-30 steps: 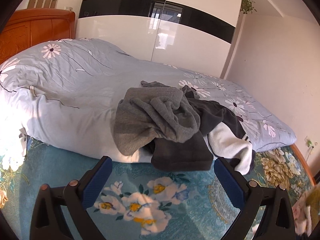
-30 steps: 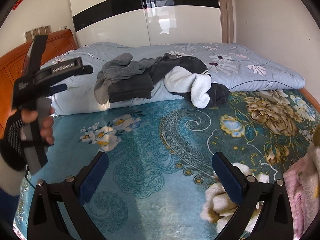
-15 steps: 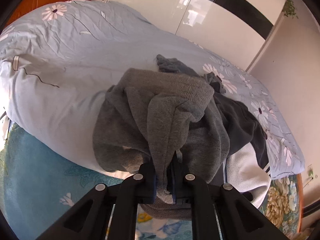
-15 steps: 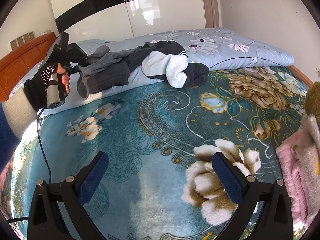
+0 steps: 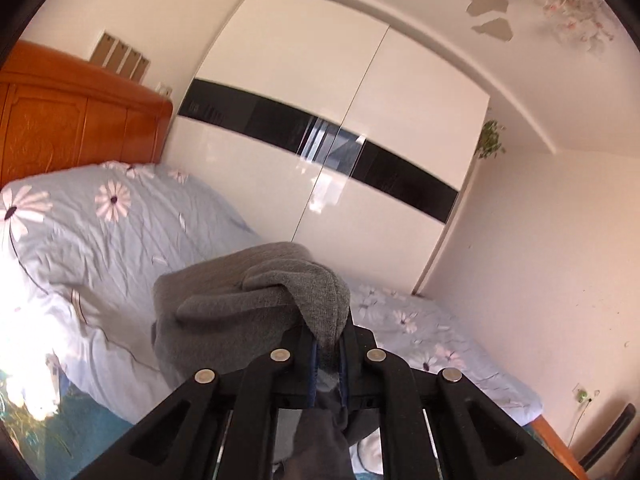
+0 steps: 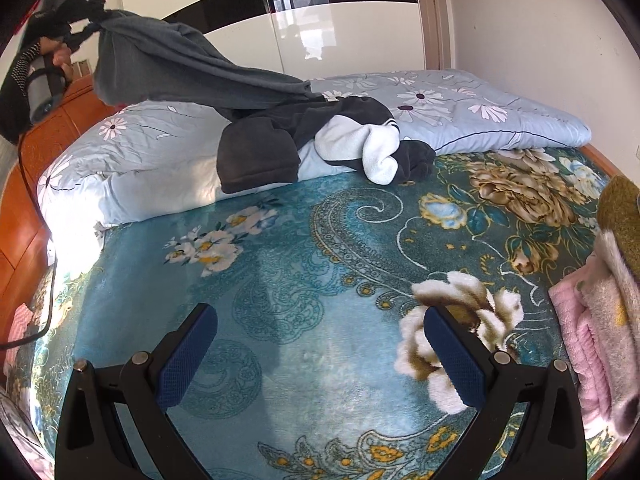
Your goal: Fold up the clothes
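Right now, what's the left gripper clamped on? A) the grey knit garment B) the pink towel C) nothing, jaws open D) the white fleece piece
A: the left gripper is shut on the grey knit garment, and the right wrist view shows that garment lifted off the quilt, trailing back down to the pile.

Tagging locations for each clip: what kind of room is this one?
A home bedroom, most likely: a bed with a floral duvet, a wooden headboard and a tall sliding-door wardrobe.

Grey garment (image 5: 256,312) between left gripper (image 5: 328,360) fingers (image 5: 310,364)
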